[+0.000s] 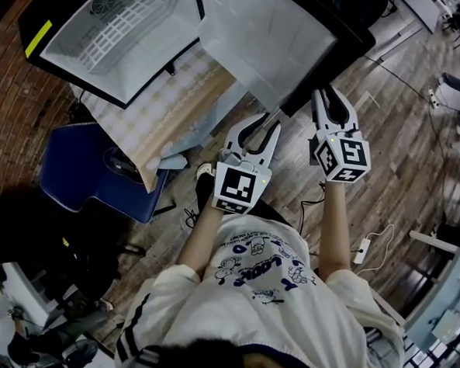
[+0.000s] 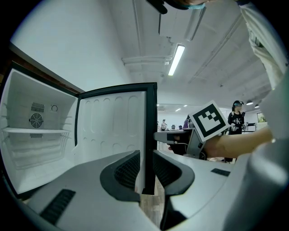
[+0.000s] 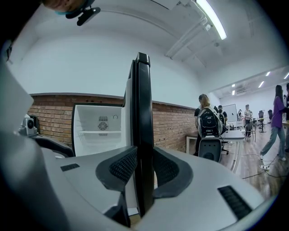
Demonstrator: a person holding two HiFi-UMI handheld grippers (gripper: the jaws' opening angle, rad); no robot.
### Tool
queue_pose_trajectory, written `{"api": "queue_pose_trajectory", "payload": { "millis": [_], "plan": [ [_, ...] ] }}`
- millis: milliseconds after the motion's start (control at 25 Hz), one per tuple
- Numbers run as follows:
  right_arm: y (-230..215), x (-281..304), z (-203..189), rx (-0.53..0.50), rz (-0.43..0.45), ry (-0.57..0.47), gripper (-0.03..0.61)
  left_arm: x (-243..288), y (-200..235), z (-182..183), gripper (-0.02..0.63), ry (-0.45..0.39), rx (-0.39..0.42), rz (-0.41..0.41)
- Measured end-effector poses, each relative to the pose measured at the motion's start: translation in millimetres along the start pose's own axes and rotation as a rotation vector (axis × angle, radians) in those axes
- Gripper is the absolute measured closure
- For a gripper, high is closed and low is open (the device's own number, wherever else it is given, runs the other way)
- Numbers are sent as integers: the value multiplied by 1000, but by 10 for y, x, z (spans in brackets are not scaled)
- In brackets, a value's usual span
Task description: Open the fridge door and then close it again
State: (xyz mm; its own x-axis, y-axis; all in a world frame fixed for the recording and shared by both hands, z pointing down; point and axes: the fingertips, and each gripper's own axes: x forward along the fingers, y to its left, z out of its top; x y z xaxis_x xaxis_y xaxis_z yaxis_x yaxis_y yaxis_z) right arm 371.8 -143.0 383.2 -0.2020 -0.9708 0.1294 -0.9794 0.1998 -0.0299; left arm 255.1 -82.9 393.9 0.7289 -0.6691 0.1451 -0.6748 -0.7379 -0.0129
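Fridge door point(image 1: 272, 41) is standing swung out from the cabinet point(image 1: 120, 38), its white inner liner facing left and its black free edge pointing toward you at the near side. The cabinet is sitting far left on a table with a checked cloth point(image 1: 175, 105); its interior is showing white, with a wire shelf and a fan grille on the back wall.

You are holding the left gripper point(image 2: 145, 169) on the door's free edge. Its jaws are sitting narrow, with the ribbed pads pressing the edge from both sides, low on the door near its bottom corner.

You are holding the right gripper point(image 3: 144, 169) on the same edge, just to the right of the left one in the head view. Its jaws are also sitting narrow, pads lying against both faces of the black edge, and no gap is showing.

Both grippers are pointing roughly level toward the door. A blue chair point(image 1: 85, 172) is standing near left, below the table.
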Motion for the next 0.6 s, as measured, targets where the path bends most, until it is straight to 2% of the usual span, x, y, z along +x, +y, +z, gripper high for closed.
{"api": "queue_pose_trajectory", "payload": {
  "millis": [600],
  "plan": [
    [-268, 98, 38, -27, -17, 5, 472, -43, 71, -12, 515, 9, -1, 19]
  ]
}}
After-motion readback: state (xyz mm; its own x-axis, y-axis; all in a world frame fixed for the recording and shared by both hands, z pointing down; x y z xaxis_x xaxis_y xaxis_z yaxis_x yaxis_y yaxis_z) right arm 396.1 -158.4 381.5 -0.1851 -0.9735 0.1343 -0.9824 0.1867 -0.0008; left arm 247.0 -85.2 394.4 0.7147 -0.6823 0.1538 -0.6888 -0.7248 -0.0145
